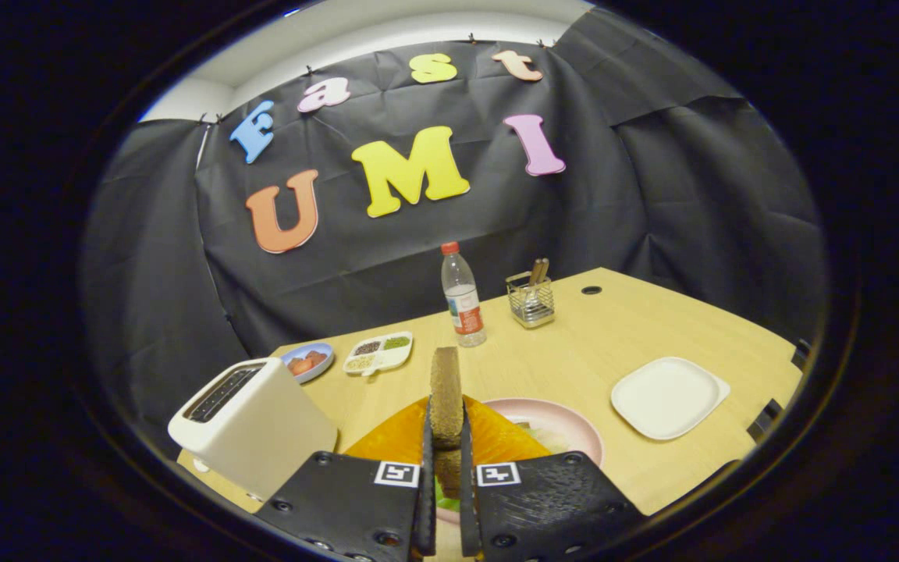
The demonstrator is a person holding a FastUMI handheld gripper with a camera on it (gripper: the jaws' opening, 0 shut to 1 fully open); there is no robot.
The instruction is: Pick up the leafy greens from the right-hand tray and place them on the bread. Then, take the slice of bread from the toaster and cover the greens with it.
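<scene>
With the tongs [446, 449] pinching the bread slice [445, 386] upright on edge, the pink plate [574, 425] with the greens [531, 428] lies directly below, so it must tip flat.

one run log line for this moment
claw: shut on bread slice | slice: upright, edge-on | below: pink plate, greens | toaster: beside, empty slots

claw [446, 460] clamps bread slice [445, 394] (upright) above pink plate [566, 425]
</scene>
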